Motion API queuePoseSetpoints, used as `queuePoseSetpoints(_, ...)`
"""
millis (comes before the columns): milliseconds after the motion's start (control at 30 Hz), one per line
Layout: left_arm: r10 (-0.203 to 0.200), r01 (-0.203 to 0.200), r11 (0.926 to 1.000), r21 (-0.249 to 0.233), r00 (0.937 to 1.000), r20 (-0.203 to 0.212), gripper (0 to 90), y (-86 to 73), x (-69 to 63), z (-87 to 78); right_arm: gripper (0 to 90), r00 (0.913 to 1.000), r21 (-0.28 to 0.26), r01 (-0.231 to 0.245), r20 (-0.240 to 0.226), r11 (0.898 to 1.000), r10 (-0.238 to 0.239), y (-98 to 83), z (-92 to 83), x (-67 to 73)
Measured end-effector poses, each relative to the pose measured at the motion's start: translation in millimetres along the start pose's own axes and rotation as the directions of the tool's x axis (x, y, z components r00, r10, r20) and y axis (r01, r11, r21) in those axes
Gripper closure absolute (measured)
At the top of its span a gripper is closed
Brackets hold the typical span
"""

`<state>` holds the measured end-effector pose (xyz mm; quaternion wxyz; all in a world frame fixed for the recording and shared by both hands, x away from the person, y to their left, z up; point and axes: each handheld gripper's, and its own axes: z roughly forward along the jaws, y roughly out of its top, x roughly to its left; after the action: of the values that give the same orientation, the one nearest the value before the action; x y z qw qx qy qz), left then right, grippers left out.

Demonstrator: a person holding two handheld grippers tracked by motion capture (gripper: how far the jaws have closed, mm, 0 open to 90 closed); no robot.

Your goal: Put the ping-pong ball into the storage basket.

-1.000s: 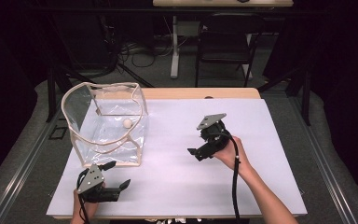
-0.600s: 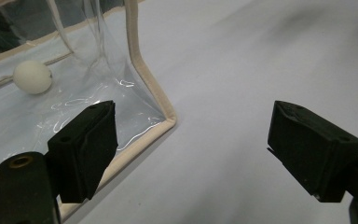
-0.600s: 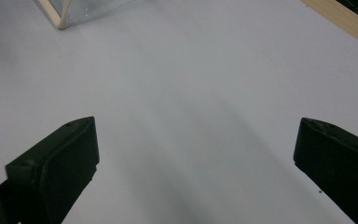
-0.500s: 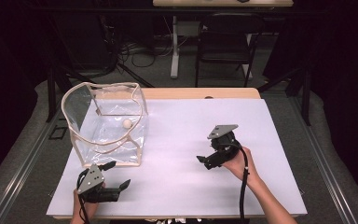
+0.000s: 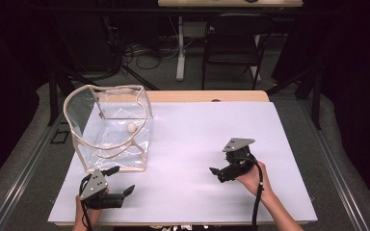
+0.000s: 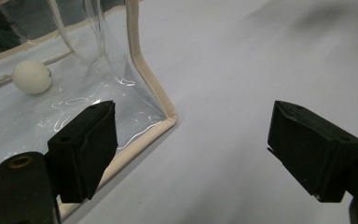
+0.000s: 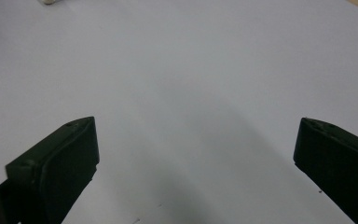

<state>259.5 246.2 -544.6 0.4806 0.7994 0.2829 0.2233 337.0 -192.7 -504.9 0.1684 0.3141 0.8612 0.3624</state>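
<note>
The left hand-held gripper [image 5: 120,182] rested low on the white sheet [image 5: 197,144] covering the bench [image 5: 207,96], its jaws spread wide and holding nothing. The clear plastic bag [image 5: 111,125] with beige trim stood just ahead of it, the bag's near corner close beside one jaw in the left gripper view. A small white ball [image 5: 131,127] lay inside the bag, on its floor, farther from this gripper. The right hand-held gripper [image 5: 215,173] sat well apart from the bag, jaws likewise wide and empty, with bare sheet between them in the right gripper view.
</note>
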Motion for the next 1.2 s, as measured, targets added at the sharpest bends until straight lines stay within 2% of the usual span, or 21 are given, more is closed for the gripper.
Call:
queuePoseSetpoints(400,0.002,-0.002,1.0,0.005,1.0,0.0,16.1,-0.1,0.1,0.6,0.0,0.9996,-0.006,-0.017,0.021,1.0,0.017,-26.2,-1.6,4.9)
queuePoseSetpoints(1200,0.005,-0.005,0.9999,0.014,1.0,0.002,16.1,-0.4,-0.2,1.6,0.0,0.9943,-0.02,-0.079,0.071,0.997,0.08,-70.8,-19.1,12.7)
